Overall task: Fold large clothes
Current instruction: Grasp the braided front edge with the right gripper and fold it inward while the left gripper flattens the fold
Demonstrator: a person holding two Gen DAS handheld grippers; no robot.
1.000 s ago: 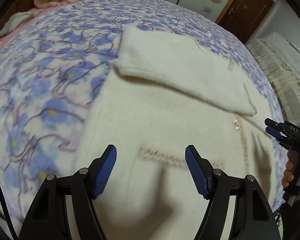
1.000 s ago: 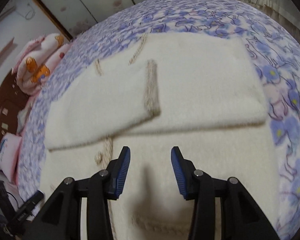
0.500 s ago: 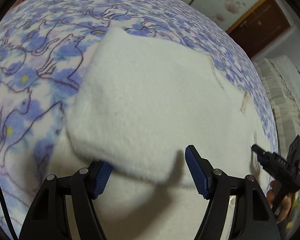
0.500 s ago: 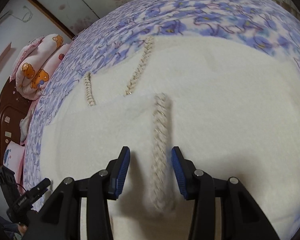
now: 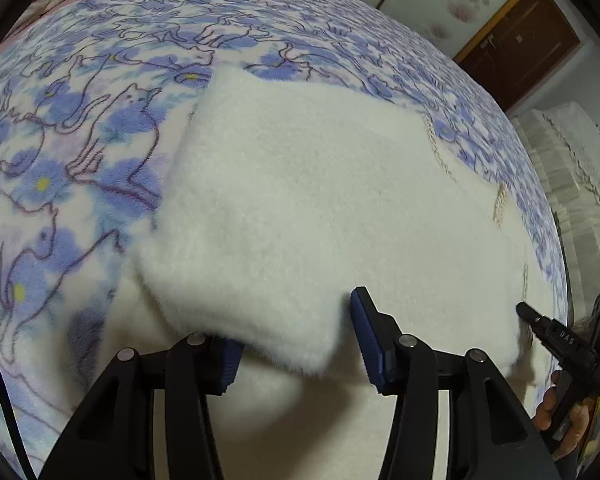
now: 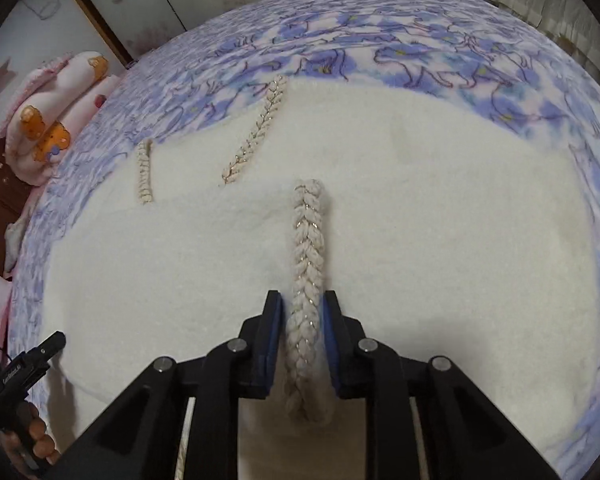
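In the left wrist view the left claw [image 5: 296, 336] has just been closing around the folded sleeve [image 5: 260, 240] at lower centre, its right pad not yet touching. In the right wrist view the right claw [image 6: 302, 336], narrower than a second ago, now clamps the braided cuff [image 6: 306, 280] of the cardigan [image 6: 420, 220] on the bed [image 6: 380, 52]; both ends look ready for the next fold.

Left tool [image 5: 296, 336] closing; right tool [image 6: 302, 340] closing, clamped.
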